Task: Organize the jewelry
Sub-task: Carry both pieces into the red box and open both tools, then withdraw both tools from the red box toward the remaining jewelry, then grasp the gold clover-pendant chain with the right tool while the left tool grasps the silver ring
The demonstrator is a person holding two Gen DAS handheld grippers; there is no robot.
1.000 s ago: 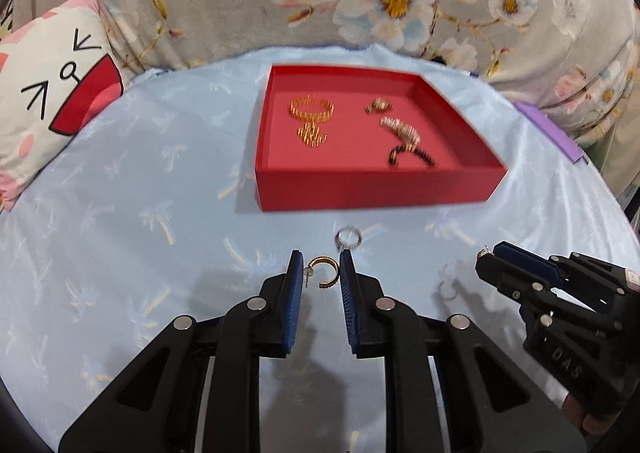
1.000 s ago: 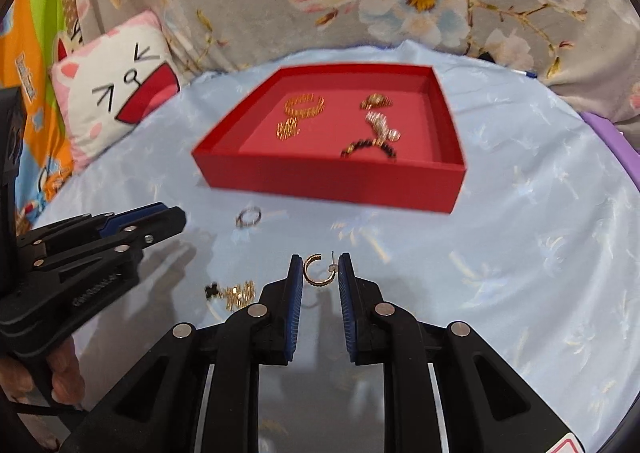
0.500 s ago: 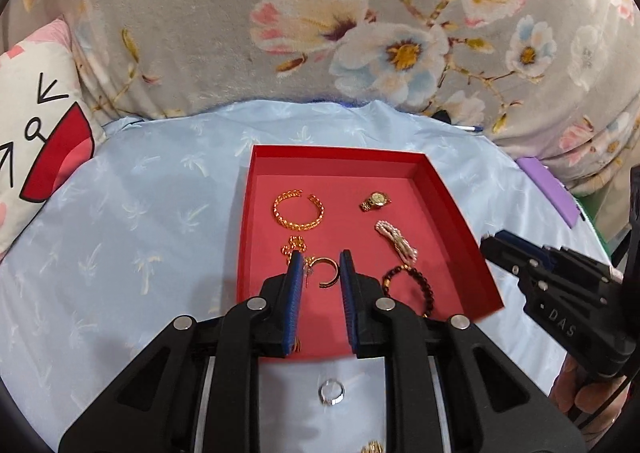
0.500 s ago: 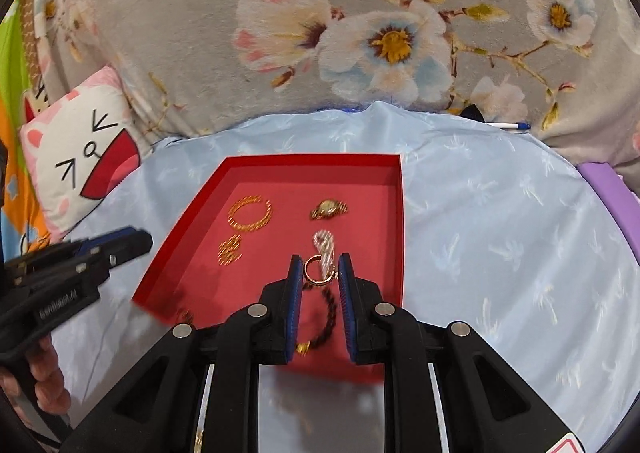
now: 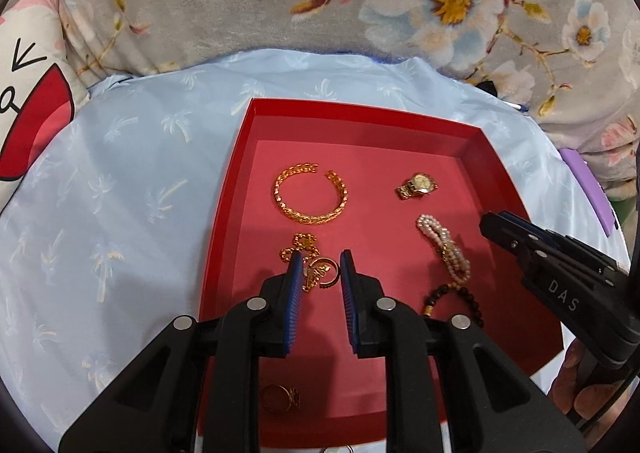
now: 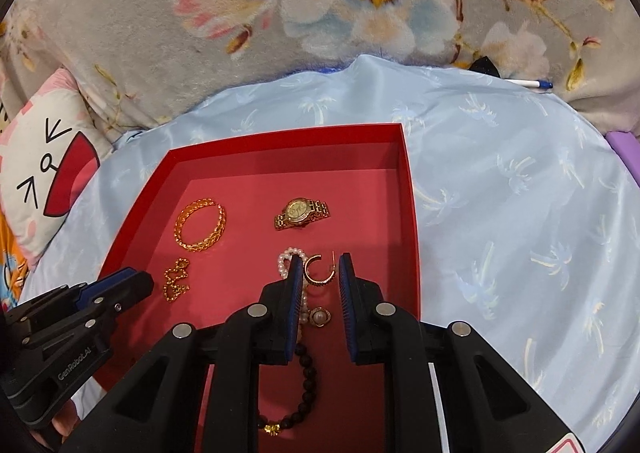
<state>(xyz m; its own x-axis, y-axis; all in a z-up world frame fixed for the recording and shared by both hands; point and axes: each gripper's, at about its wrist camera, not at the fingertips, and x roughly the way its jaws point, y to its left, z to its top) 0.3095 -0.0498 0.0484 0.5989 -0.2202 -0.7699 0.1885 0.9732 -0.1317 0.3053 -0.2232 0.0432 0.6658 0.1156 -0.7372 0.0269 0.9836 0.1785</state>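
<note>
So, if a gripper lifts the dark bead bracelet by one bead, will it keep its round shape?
Probably not. The dark bead bracelet looks strung, lying in an uneven loop, so it would likely sag. Its round beads look smooth, so they might slip between the pads.

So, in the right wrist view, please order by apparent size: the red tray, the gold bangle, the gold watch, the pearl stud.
1. red tray
2. gold bangle and gold watch: these look about equal, so I do not rank them.
3. pearl stud, though it lies nearer the camera.
</note>
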